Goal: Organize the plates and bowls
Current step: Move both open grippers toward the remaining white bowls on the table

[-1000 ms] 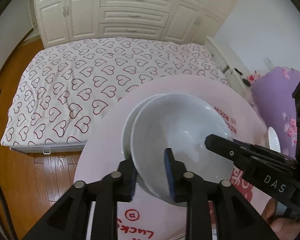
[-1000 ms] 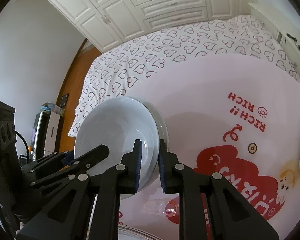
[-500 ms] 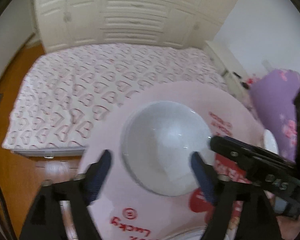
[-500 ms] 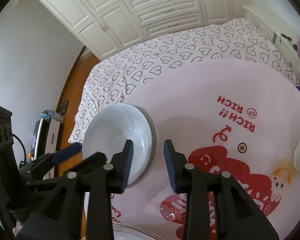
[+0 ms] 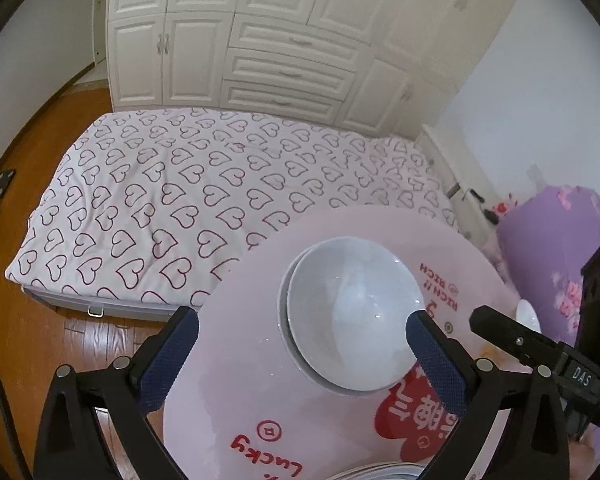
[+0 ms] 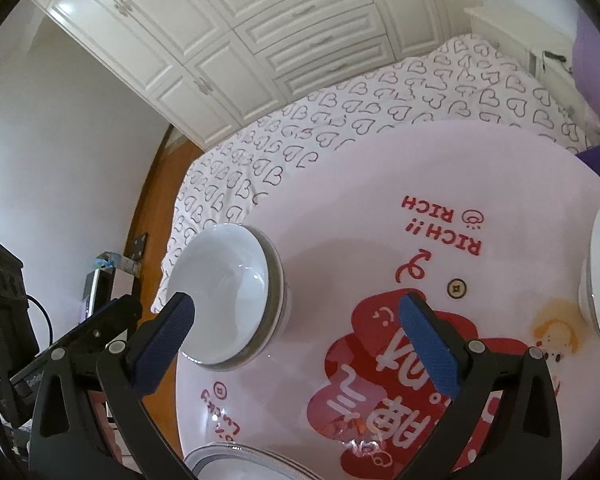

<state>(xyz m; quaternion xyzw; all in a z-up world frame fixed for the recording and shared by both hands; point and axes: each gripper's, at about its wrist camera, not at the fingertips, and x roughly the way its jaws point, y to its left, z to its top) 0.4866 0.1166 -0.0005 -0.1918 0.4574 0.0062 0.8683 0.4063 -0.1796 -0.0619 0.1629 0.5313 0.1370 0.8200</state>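
left gripper (image 5: 302, 354) jaws opening, empty | right gripper (image 6: 296, 330) same | bowl (image 5: 352, 312) on table (image 5: 240, 360)

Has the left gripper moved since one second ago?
Yes. The left gripper released the upper white ceramic bowl and backed toward the round pink table's near edge, jaws opening.

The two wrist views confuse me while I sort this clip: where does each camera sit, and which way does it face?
Left wrist: on the left gripper, angled down at the nested bowls on the round table; its opening jaws and the other gripper's finger show.
Right wrist: on the right gripper, angled down at the table, bowls left; jaws opening, empty.
Shared: bowls, table, bed, wardrobe.
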